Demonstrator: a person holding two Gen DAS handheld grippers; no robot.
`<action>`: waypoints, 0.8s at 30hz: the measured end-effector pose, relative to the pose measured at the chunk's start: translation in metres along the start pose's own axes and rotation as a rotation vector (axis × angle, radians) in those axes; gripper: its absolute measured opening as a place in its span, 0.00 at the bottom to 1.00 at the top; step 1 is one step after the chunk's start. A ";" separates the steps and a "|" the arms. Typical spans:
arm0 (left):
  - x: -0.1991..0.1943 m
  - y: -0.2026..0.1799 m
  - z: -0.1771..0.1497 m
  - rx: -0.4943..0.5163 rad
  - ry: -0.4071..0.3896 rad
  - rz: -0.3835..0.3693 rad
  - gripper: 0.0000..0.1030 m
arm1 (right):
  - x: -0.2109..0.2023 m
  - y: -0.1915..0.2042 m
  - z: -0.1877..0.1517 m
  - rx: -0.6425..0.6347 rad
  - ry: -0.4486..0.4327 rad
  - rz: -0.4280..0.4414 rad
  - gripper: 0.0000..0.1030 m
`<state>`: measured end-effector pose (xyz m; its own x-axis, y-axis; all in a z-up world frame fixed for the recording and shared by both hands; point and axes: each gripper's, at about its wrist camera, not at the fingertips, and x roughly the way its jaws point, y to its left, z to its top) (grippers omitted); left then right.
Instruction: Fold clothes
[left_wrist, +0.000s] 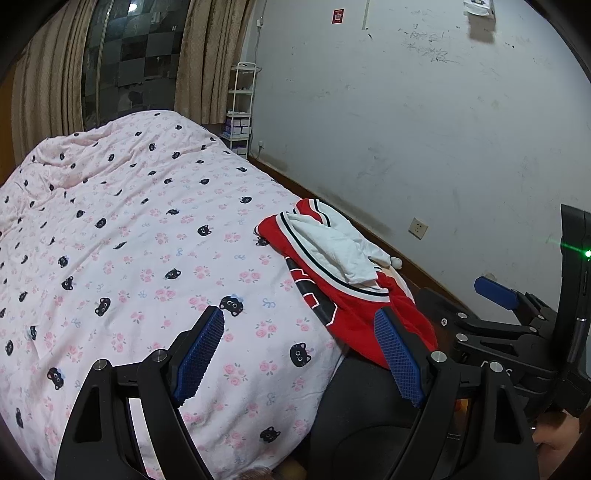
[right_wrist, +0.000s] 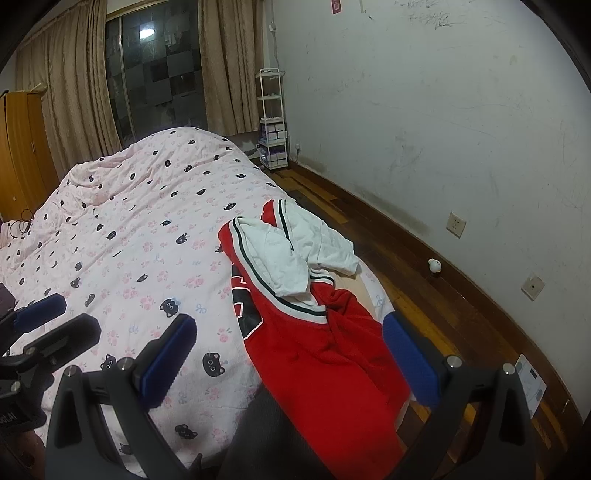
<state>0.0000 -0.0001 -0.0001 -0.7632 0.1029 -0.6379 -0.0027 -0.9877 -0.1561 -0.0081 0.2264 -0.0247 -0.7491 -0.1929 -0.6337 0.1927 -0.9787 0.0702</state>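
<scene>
A red garment with black-and-white trim and black lettering lies crumpled at the right near corner of the bed, its lower part hanging over the edge. A white cloth part is bunched on top of it. My right gripper hovers above the red cloth, open, nothing between its blue pads. My left gripper is open over the pink quilt, just left of the red garment. In the left wrist view the right gripper shows at the right edge.
The bed is covered by a pink quilt with cat faces and roses. A wood floor runs along the white wall, with a small white ball on it. A white shelf trolley stands by the curtains; a wardrobe at left.
</scene>
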 end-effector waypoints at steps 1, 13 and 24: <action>0.000 0.001 0.000 -0.001 0.001 0.000 0.78 | 0.000 0.000 0.000 0.001 0.000 0.001 0.99; 0.000 0.000 -0.004 0.012 -0.012 0.040 0.78 | -0.003 0.004 0.002 -0.011 -0.006 0.011 0.99; 0.001 0.005 -0.003 0.000 -0.010 0.045 0.78 | 0.002 0.006 0.001 -0.012 0.001 0.020 0.99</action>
<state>0.0010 -0.0045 -0.0042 -0.7689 0.0575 -0.6368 0.0314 -0.9914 -0.1274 -0.0087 0.2201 -0.0246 -0.7443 -0.2125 -0.6331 0.2154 -0.9737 0.0737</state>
